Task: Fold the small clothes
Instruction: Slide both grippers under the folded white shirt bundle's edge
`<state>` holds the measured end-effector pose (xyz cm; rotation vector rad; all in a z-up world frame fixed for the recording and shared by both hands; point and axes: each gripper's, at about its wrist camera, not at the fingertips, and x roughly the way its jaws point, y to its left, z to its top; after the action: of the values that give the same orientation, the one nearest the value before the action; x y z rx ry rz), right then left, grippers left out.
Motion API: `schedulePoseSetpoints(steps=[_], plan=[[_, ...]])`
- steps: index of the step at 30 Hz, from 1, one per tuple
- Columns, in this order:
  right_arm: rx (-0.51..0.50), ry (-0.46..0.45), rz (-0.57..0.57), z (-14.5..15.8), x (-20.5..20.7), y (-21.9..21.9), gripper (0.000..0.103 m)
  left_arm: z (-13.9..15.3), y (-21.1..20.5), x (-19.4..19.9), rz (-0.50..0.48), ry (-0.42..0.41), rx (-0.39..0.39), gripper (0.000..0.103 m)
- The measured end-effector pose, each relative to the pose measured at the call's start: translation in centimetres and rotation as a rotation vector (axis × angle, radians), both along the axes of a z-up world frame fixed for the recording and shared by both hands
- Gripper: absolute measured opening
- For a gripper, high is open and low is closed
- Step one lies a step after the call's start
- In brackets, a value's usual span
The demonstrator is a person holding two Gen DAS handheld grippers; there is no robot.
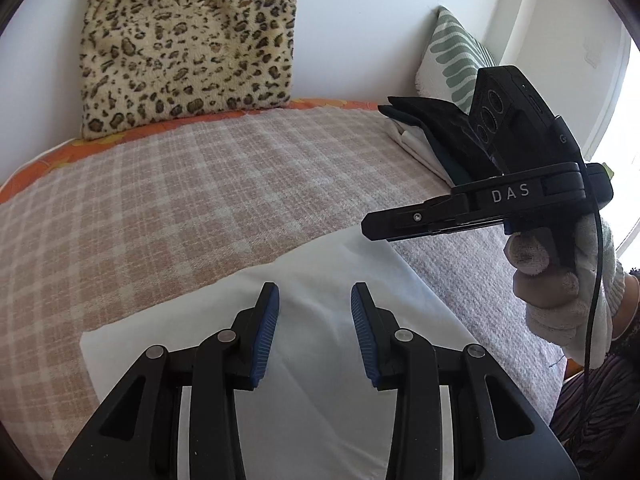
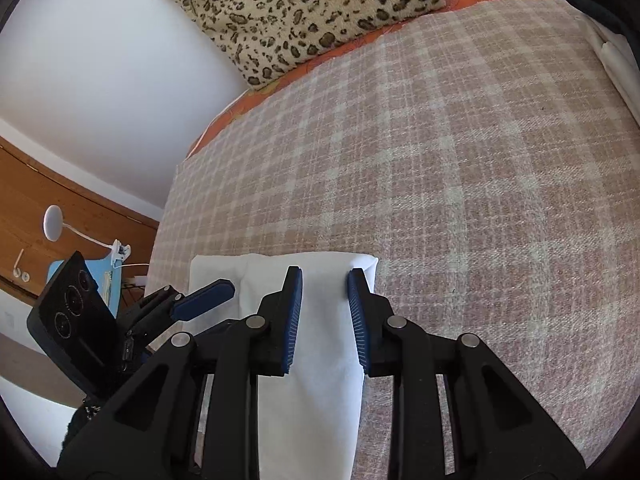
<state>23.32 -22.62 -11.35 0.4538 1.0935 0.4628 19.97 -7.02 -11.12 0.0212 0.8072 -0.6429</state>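
A white folded cloth (image 1: pixel 320 320) lies flat on the pink checked blanket (image 1: pixel 180 200); it also shows in the right wrist view (image 2: pixel 316 360). My left gripper (image 1: pixel 315 298) is open and empty, just above the cloth's middle. My right gripper (image 2: pixel 325 280) is open and empty, over the cloth near its far right corner. In the left wrist view the right gripper (image 1: pixel 376 228) comes in from the right, held by a gloved hand, above the cloth's far edge. The left gripper's blue fingertips (image 2: pixel 208 298) show at the cloth's left side.
A leopard-print cushion (image 1: pixel 188 48) leans on the white wall at the back. A stack of folded dark and white clothes (image 1: pixel 424 136) sits at the far right beside a green-patterned pillow (image 1: pixel 452 52). A wooden panel and a small white lamp (image 2: pixel 54 222) are to the left.
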Motion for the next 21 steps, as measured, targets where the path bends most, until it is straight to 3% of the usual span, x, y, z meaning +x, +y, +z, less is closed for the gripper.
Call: schedulePoseSetpoints(steps=[1,2,6,9,13,18,21], plan=[[-0.036,-0.009,-0.006,-0.2,0.1,0.4,0.02,-0.1,0.0,0.1,0.004,0.002,0.006,0.036],[-0.079,-0.014,-0.006,-0.4,0.2,0.9,0.008,-0.2,0.2,0.2,0.014,0.006,0.003,0.035],[-0.242,-0.057,-0.026,-0.6,0.3,1.3,0.005,-1.0,2.3,1.5,0.088,0.078,-0.042,0.035],[-0.316,-0.065,-0.042,-0.4,0.2,0.6,0.005,-1.4,4.0,2.2,0.13,0.148,-0.132,0.035],[-0.294,-0.156,-0.045,2.6,-1.3,0.6,0.005,0.2,5.0,1.8,0.178,0.126,-0.145,0.036],[-0.224,-0.291,0.121,6.3,-5.2,4.6,0.005,2.2,8.1,1.8,0.238,0.103,-0.184,0.036],[-0.235,-0.323,0.209,6.5,-6.6,7.2,0.005,2.1,10.7,2.5,0.284,0.162,-0.249,0.036]])
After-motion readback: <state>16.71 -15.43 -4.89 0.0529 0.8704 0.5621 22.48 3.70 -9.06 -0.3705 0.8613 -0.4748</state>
